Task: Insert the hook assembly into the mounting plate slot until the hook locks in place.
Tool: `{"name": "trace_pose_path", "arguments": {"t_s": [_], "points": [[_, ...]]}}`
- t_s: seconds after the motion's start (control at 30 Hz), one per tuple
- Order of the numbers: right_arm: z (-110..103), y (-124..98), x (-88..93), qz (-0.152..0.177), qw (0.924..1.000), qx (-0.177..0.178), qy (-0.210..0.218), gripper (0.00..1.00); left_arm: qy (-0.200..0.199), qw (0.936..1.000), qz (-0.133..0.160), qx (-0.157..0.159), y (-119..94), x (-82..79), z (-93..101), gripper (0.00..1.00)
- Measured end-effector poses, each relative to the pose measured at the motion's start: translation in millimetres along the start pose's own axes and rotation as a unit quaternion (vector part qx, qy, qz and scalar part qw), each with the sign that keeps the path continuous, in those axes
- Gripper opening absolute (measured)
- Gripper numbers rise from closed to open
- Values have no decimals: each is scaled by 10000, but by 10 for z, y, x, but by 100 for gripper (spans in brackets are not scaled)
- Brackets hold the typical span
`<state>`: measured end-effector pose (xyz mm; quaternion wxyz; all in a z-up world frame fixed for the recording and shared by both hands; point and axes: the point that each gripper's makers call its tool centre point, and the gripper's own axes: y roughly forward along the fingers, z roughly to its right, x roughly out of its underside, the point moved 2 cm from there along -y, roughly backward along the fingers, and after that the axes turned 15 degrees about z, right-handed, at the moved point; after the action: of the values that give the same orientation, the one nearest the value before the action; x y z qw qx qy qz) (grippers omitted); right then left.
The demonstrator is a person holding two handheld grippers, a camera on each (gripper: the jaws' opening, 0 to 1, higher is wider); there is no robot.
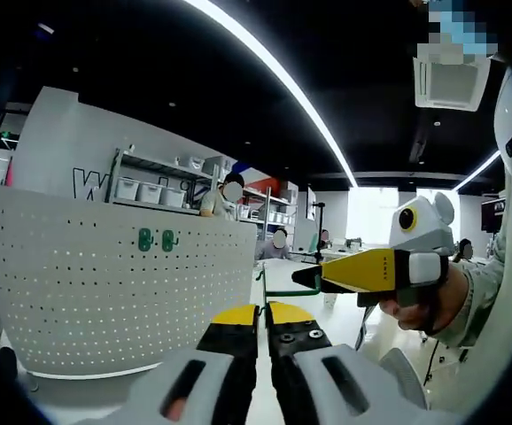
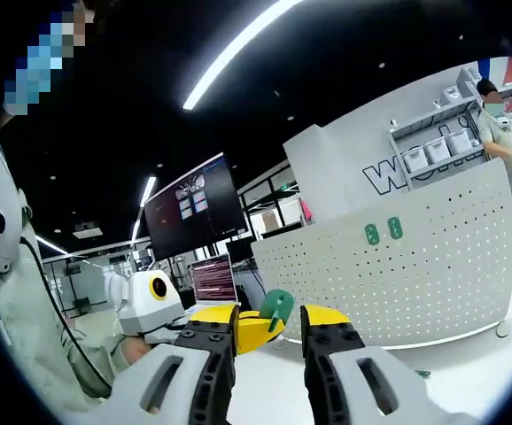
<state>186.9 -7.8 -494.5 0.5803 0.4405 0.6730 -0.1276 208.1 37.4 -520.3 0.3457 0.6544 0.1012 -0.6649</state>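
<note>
Ahead of both hand-held grippers stands the white perforated board [image 1: 105,283], the mounting plate for this job, upright on the white counter [image 2: 265,390]. Two green hooks [image 1: 156,239] already hang side by side high on its face, well above and beyond the left hand-held gripper [image 1: 263,320], whose yellow-tipped jaws stand nearly together with nothing between them.

The right hand-held gripper [image 2: 269,329] has its jaws a moderate way apart. A green hook piece [image 2: 275,308] sits at the left jaw's tip; I cannot tell whether it is truly pinched or only resting against that jaw.

In the left gripper view, the same right hand-held gripper comes in from the right, well apart from the board, with a thin green hook wire [image 1: 302,285] reaching out from its tip.

The likely trouble is a loose hold: if the hook twists or slips on approach, its tabs would miss the holes and it would drop to the counter instead of locking.
</note>
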Motion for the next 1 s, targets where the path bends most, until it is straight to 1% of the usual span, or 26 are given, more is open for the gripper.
{"name": "trace_pose_path", "arguments": {"t_s": [0.07, 0.3, 0.53, 0.87, 0.97, 1.0], "points": [[-2, 8, -7, 48, 9999, 2, 101, 24, 7, 10000, 1, 9, 1, -2, 17, 3], [-28, 29, 15, -10, 9998, -16, 203, 19, 46, 9999, 83, 85, 25, -67, 80, 3], [-26, 48, 8, 29, 9993, 24, 369, 15, 98, 9998, 149, 132, 43, -110, 110, 3], [-14, 64, 20, 92, 9980, 94, 614, 10, 295, 9992, 228, 168, 52, -143, 144, 3], [3, 59, 6, 121, 9979, 127, 617, 7, 296, 9991, 240, 177, 58, -146, 149, 3], [18, 60, 0, 131, 9985, 136, 506, 7, 282, 9992, 223, 183, 61, -140, 152, 3]]}}
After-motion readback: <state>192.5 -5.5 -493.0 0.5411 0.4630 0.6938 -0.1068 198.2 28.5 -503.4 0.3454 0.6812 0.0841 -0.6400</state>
